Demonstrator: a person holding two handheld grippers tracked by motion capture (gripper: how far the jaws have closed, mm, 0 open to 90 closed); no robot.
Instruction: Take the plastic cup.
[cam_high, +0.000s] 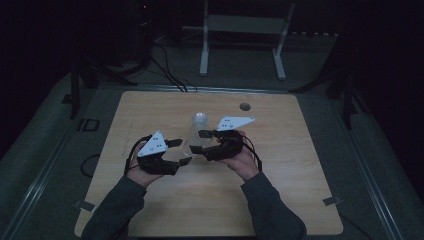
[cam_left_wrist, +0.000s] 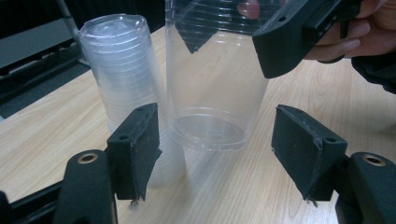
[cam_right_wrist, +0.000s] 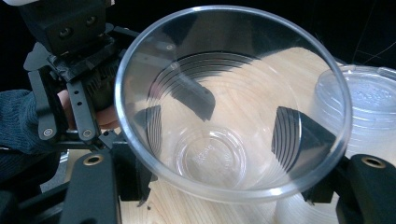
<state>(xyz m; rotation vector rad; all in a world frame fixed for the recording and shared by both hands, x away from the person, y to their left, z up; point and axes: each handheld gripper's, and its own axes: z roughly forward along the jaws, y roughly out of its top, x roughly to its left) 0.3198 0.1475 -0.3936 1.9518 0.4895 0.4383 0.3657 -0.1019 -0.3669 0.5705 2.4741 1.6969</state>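
Clear cup (cam_right_wrist: 219, 135) empty, beside stack of upturned cups (cam_left_wrist: 126, 88).

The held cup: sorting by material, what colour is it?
Clear, see-through plastic cup; right gripper view shows it best.

Wooden table (cam_high: 280, 200), light grain, rounded corners, round hole (cam_high: 244, 106) near far edge; grey floor (cam_high: 360, 165) around it; white metal stand (cam_high: 243, 30) beyond the table; black cables (cam_high: 167, 70) trailing across floor at far left
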